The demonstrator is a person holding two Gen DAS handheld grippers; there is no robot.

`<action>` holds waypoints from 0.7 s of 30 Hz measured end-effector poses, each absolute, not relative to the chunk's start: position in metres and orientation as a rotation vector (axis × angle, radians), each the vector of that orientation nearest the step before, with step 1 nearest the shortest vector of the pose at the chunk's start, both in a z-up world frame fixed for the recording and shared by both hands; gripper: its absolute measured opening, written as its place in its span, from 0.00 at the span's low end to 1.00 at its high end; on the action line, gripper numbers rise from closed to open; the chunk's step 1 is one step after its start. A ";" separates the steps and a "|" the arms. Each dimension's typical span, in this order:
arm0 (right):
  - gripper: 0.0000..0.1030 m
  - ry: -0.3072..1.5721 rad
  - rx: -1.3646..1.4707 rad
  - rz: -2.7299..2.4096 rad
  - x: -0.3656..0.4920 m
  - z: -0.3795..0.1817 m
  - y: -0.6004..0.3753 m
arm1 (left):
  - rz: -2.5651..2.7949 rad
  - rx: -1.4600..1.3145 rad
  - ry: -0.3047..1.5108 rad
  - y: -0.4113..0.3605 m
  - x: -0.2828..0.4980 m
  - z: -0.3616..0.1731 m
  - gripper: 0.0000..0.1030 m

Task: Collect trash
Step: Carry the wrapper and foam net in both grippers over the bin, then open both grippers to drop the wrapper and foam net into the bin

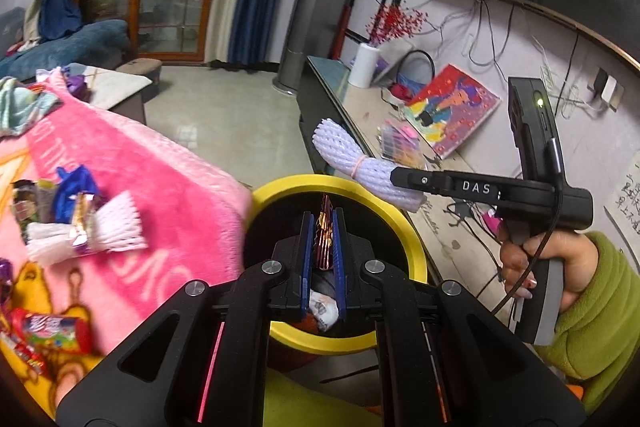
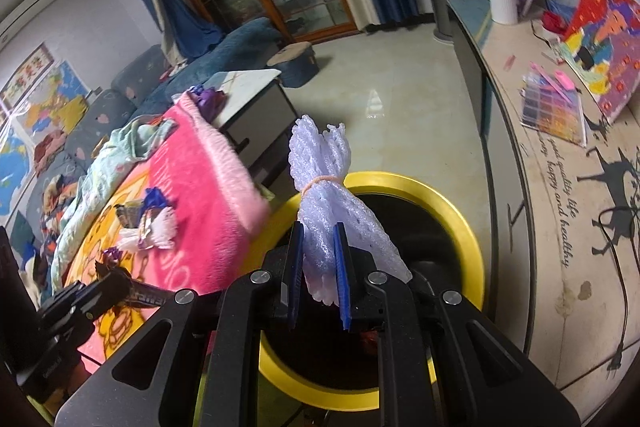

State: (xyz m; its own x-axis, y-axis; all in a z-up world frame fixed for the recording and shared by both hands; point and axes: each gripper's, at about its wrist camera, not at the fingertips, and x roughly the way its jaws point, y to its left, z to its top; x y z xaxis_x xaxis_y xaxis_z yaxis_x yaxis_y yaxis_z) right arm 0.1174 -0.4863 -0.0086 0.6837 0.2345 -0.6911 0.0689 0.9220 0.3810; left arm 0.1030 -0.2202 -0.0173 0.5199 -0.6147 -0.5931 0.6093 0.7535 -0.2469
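As gripper (image 2: 318, 263) clamps it, foam net (image 2: 324, 187) over bin (image 2: 452, 203)

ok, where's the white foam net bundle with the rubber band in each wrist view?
Left wrist: foam net bundle right of centre, above the far rim of the yellow bin, held by the right gripper coming in from the right.
Right wrist: foam net bundle at centre, clamped in the right gripper, over the bin.
Shared landmark: the yellow bin.
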 end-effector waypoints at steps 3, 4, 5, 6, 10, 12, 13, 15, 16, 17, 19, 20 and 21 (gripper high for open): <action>0.14 0.835 0.414 0.078 0.117 -0.017 -0.497 | -0.749 0.002 0.729 -0.230 0.106 -0.024 0.05; 0.14 0.846 0.422 0.076 0.118 -0.021 -0.501 | -0.753 0.007 0.734 -0.234 0.107 -0.026 0.05; 0.14 0.855 0.424 0.076 0.118 -0.023 -0.502 | -0.759 0.012 0.741 -0.237 0.109 -0.029 0.05; 0.14 0.862 0.426 0.073 0.118 -0.026 -0.504 | -0.763 0.014 0.748 -0.240 0.110 -0.032 0.05; 0.14 0.886 0.442 0.076 0.119 -0.036 -0.507 | -0.778 0.013 0.777 -0.249 0.117 -0.041 0.05; 0.15 0.896 0.450 0.081 0.121 -0.040 -0.509 | -0.781 0.013 0.789 -0.254 0.119 -0.045 0.05; 0.16 0.903 0.455 0.085 0.121 -0.043 -0.509 | -0.786 0.011 0.797 -0.257 0.121 -0.048 0.05; 0.17 0.915 0.463 0.093 0.123 -0.046 -0.509 | -0.791 0.007 0.805 -0.259 0.124 -0.050 0.05; 0.18 0.919 0.473 0.095 0.124 -0.047 -0.509 | -0.793 0.004 0.808 -0.261 0.126 -0.052 0.05; 0.21 0.920 0.481 0.090 0.124 -0.048 -0.510 | -0.794 0.001 0.810 -0.261 0.127 -0.053 0.05; 0.24 0.922 0.492 0.082 0.124 -0.049 -0.512 | -0.786 -0.008 0.821 -0.261 0.130 -0.056 0.17; 0.30 0.923 0.499 0.078 0.124 -0.051 -0.513 | -0.777 -0.012 0.826 -0.259 0.132 -0.057 0.24; 0.32 0.923 0.507 0.068 0.124 -0.052 -0.515 | -0.774 -0.019 0.829 -0.258 0.133 -0.058 0.36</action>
State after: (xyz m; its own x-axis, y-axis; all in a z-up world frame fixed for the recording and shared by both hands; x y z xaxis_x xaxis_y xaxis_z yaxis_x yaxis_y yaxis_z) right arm 0.1242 -0.5151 -0.0518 0.6098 0.2693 -0.7454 0.1573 0.8807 0.4468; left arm 0.1327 -0.2576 -0.0578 0.4229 -0.6255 -0.6557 0.6117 0.7309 -0.3027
